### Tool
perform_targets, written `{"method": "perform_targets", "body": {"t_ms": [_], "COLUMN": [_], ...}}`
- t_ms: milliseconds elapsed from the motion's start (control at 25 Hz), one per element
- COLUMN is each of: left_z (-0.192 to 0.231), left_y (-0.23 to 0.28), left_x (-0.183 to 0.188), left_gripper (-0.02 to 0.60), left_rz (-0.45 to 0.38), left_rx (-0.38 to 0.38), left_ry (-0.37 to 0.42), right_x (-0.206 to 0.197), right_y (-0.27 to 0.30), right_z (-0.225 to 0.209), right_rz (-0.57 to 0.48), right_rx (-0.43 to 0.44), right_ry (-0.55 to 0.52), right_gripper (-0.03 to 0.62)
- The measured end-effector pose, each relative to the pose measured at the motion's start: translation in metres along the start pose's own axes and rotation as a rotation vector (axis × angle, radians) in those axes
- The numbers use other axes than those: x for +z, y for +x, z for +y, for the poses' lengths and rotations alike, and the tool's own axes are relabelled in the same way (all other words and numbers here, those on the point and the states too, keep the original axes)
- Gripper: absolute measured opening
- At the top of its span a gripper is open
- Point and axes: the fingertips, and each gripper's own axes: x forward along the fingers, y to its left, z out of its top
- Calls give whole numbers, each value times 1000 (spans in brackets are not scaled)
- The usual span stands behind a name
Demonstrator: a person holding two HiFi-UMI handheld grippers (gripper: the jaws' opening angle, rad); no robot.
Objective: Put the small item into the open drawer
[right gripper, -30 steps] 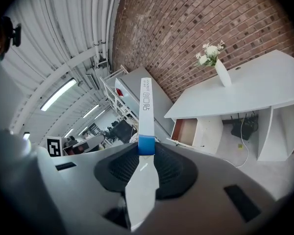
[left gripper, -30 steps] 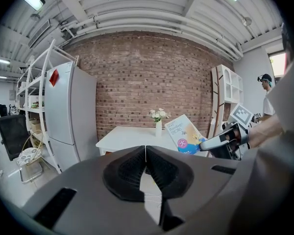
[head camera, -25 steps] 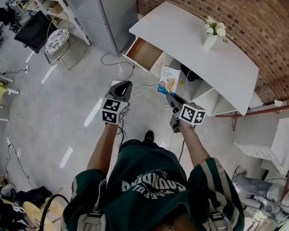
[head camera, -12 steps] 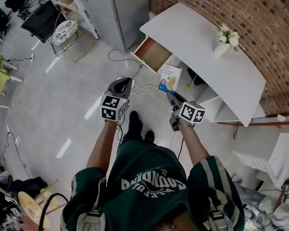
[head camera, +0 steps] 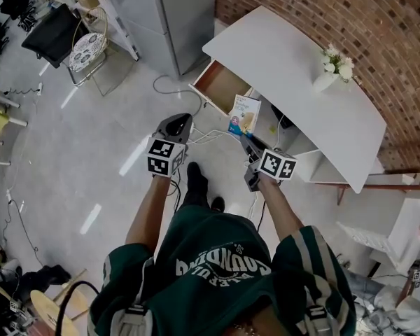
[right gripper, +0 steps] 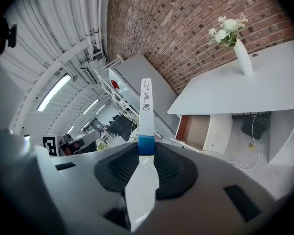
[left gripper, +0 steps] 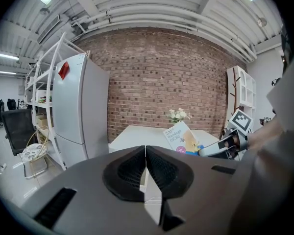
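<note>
The small item is a flat white and blue bandage box (head camera: 244,115). My right gripper (head camera: 247,143) is shut on its lower end and holds it upright in the air. In the right gripper view the box (right gripper: 145,114) shows edge-on, clamped between the jaws of my right gripper (right gripper: 146,153). The open drawer (head camera: 222,89) sticks out of the left end of the white desk (head camera: 294,68), just beyond the box; its brown inside (right gripper: 198,131) looks empty. My left gripper (head camera: 175,126) hangs level over the floor to the left, shut with nothing in it (left gripper: 145,168).
A white vase of flowers (head camera: 332,68) stands on the desk. A grey fridge (head camera: 178,12) stands left of the drawer. Cables (head camera: 203,133) lie on the floor below the drawer. Open white compartments (head camera: 294,142) sit under the desk. A black chair (head camera: 49,37) is far left.
The person has stepped toward the desk, so drawer and desk sit closer. The box in my right gripper has come nearer the drawer. Both grips are unchanged.
</note>
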Motion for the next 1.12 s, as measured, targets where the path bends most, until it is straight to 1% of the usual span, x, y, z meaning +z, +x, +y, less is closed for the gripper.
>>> {"method": "perform_targets", "body": {"t_ms": [360,640,800,1120], "left_z": [58,97,109,119], "left_y": [61,93,104,125], "left_x": [2,3,0,-8], "left_gripper": [17,17,17,17], "left_rz": [36,62,82,98], "left_rx": [-85,-159,-194,-229], "left_ry": [-35,-38,-34,-40], "right_x": [30,35,35,32], "right_y": [70,118,135,153], "right_z": [-5,-3,-3,-14], "right_rz": [20,29,18,18], "right_rx": [-54,-94,-111,-149], "right_ry": [29,55,76,105], "right_gripper": [110,110,110,110]}}
